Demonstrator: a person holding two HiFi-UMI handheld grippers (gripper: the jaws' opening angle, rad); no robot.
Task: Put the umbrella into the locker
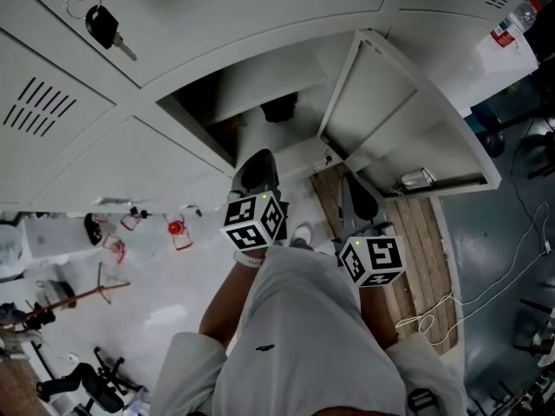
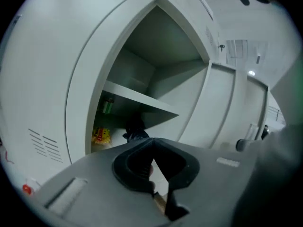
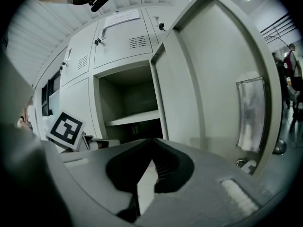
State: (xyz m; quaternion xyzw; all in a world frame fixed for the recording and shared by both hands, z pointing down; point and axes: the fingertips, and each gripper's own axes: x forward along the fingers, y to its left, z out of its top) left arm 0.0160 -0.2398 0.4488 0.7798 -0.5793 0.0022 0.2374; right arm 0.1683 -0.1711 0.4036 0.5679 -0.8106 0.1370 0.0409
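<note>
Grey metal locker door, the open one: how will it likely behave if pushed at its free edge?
The open grey metal locker door seems a flat, rigid panel hinged on one side, so it should swing, not flex. Its thin rim suggests it is fairly light.

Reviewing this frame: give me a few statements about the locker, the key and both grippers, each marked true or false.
1. The locker door stands open. True.
2. A dark bundle lies under the shelf. True.
3. The left gripper holds that bundle. False: its jaws are together with nothing between them.
4. The right gripper is wide open. False: its jaws are together and empty.
5. The key hangs from the open door. False: it hangs at a closed door, up and to the left in the head view.
</note>
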